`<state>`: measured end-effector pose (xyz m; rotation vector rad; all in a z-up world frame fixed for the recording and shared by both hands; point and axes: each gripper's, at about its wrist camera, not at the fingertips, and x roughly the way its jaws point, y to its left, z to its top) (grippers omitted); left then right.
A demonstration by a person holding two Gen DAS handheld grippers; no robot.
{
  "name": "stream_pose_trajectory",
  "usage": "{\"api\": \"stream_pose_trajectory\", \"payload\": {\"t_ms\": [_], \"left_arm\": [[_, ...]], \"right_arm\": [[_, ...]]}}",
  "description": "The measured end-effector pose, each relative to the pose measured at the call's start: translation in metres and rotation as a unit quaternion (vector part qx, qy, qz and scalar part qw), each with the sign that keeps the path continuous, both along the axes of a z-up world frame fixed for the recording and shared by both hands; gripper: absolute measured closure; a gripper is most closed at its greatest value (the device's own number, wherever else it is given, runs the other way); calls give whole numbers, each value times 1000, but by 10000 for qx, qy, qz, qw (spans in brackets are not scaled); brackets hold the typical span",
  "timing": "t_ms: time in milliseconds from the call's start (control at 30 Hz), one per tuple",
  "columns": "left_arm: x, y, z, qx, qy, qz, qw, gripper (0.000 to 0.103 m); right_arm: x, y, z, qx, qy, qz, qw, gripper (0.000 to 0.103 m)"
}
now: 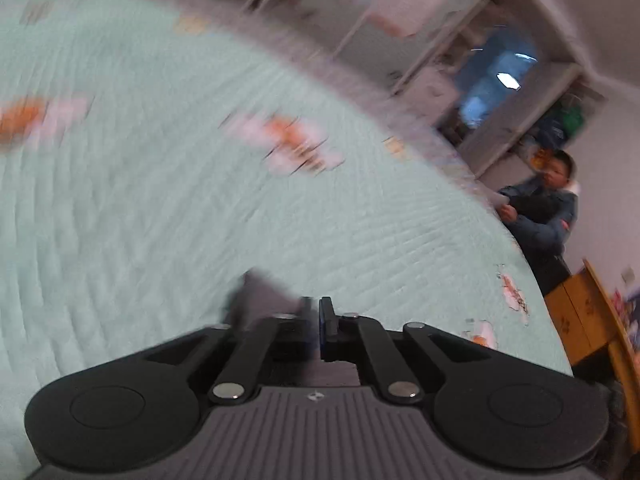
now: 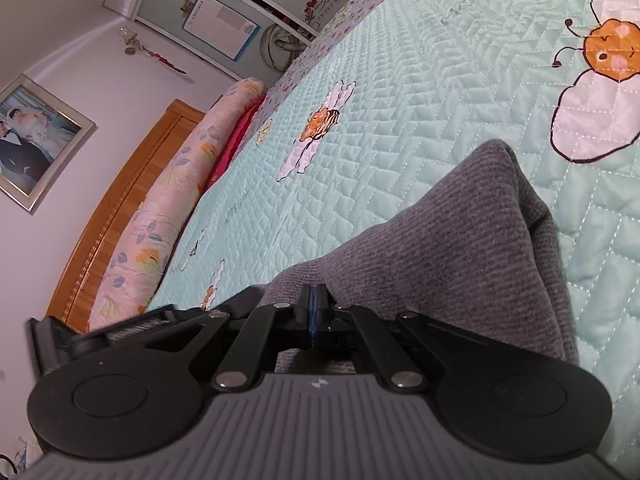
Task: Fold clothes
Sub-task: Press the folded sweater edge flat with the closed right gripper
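Readable writing: a wardrobe door beyond the bed's far edge carries "SWEET WEDDING" under a brush-style character; the blue-bordered notice beside it is too small to read.

The bed is covered by a mint quilted bedspread with herringbone stitching and appliqué bees in orange and white. A floral bolster lies along the wooden headboard.

The grey knitted garment, ribbed in texture, lies on the bedspread and rises in a folded peak. The right gripper has its jaws closed together on the garment's near edge.

The left wrist view is motion-blurred. The left gripper has its jaws nearly together, pinching a small grey fabric corner above the bedspread. A person in a blue jacket stands past the bed's right edge
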<state>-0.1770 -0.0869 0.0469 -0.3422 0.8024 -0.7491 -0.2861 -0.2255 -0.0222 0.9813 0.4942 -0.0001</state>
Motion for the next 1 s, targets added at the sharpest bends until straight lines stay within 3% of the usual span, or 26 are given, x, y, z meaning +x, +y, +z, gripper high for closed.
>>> {"api": "stream_pose_trajectory", "payload": {"t_ms": [33,100,167,200,233,300,367,467,533,567,600,733,900,1000], "left_arm": [[-6,-4,9,-84,-126,-173,9997,98],[-7,-24,0,356,-103,-504,9980,91],[-7,-38,-26,844,65,-628,9944,99],[-9,-31,-34,553,-32,-561,9969,99],[-11,-28,-34,511,-80,-559,9971,99],[-15,-31,-28,690,-248,-635,9953,99],[-14,-32,-30,661,-275,-650,9953,99],[-12,-33,-33,612,-312,-673,9954,99],[-11,-29,-34,525,-303,-689,9958,99],[-10,-28,-35,483,-298,-700,9959,99],[-10,-27,-36,451,-288,-719,9960,99],[-13,-26,-36,424,-352,-729,9958,99],[-16,-28,-33,514,-492,-715,9949,99],[-14,-25,-35,416,-430,-709,9957,99]], "right_arm": [[0,-1,0,31,-12,-2,10000,103],[0,-1,0,21,-13,-6,10000,103],[0,0,1,7,-12,-10,10000,103],[1,-2,0,68,20,-6,10000,103],[1,-4,0,146,51,-19,9999,103],[-1,-10,7,418,99,-48,9991,103],[-9,-18,18,744,53,-149,9971,94],[-30,-33,30,974,-432,-480,9932,93],[-39,-42,25,1064,-514,-656,9908,80],[-41,-44,15,1136,-477,-696,9899,87],[-43,-47,5,1209,-441,-737,9889,103],[-51,-57,-35,1498,-294,-898,9842,103],[-51,-58,-19,1560,-146,-919,9834,103],[-58,-56,-9,1427,-215,-1049,9840,97]]}}
